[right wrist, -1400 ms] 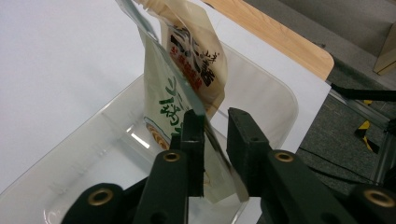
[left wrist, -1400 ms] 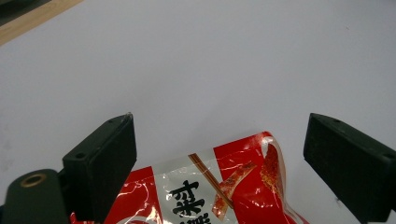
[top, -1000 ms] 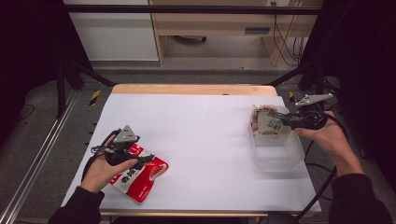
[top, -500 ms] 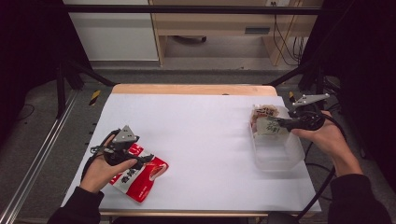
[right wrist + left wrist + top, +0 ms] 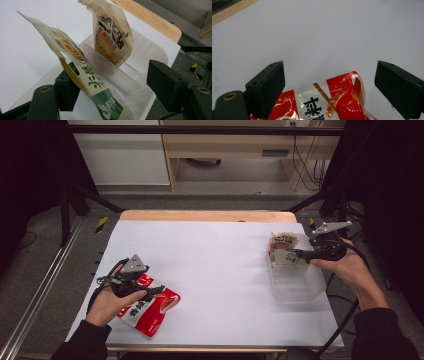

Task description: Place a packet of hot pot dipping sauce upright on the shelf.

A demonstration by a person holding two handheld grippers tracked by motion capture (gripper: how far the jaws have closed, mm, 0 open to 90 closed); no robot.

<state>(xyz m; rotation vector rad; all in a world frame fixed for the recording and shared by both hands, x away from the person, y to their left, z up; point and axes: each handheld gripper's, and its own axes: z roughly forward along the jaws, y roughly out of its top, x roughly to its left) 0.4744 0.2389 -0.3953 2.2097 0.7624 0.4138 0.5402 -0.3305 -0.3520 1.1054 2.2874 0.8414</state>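
A red snack packet lies flat at the table's front left. My left gripper hovers over its end, open, with a jaw on each side. At the right stands a clear plastic bin. A beige sauce pouch stands upright in its far compartment. My right gripper is at the bin's near compartment and its jaws have just been opening. A green, white and yellow pouch stands between them, leaning on one jaw, with a wide gap to the other.
The table top is a white sheet with a wooden strip along its far edge. Dark frame posts flank both sides. A cable trails from the right gripper over the table's right edge.
The right gripper's jaws have spread and let go of the green and white pouch, which has sunk a little into the bin. The left hand and red packet have not moved.
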